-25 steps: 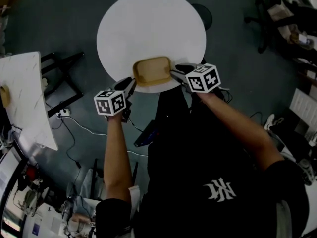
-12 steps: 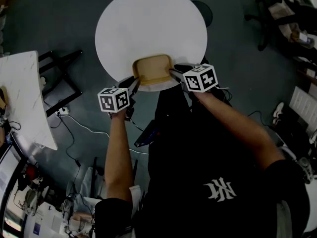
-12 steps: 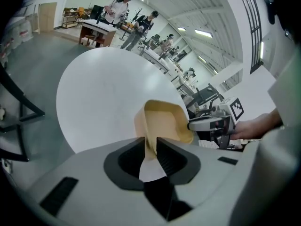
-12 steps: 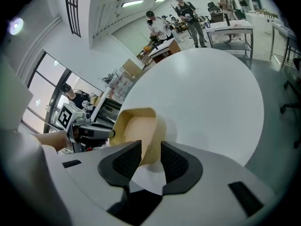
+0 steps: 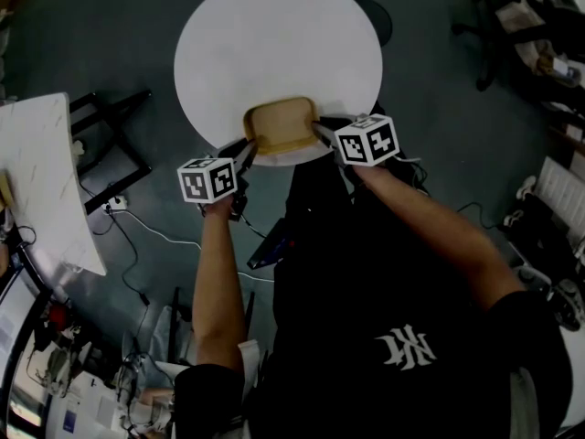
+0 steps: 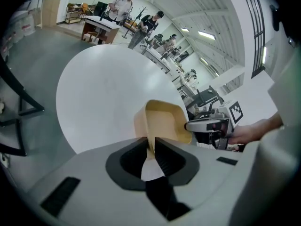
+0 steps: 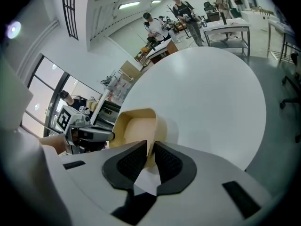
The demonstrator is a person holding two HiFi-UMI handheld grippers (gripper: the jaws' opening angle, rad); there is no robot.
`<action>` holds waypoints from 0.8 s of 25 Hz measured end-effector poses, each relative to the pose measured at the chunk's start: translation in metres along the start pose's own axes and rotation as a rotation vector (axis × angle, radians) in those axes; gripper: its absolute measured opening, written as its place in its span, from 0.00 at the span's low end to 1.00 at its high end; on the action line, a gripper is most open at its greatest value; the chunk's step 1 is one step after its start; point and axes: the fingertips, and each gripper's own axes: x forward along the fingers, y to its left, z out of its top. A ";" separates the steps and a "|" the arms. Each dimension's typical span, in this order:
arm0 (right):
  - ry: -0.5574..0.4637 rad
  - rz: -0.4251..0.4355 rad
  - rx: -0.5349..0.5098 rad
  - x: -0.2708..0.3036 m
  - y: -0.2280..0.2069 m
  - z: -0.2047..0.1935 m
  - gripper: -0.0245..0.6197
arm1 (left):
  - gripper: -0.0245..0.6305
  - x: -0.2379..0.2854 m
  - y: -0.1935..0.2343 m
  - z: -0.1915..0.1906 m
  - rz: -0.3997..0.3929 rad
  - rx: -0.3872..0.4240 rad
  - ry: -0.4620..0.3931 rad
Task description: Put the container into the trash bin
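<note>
The tan container is at the near edge of the round white desk; the head view hides both grips; the left gripper view shows the left claw pinched on its rim; the right gripper view shows the right claw closing, the opposite rim between its pads.

Overhead strip lights flood the hall. The white round table glares almost blank, while the floor looks dim in the head view. The container throws a faint shadow onto it. Both gripper views bulge and darken at their corners, and distant people look soft.
</note>
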 end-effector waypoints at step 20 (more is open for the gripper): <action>-0.045 0.006 0.085 -0.023 -0.007 0.019 0.11 | 0.07 0.002 -0.024 0.011 -0.037 -0.028 0.046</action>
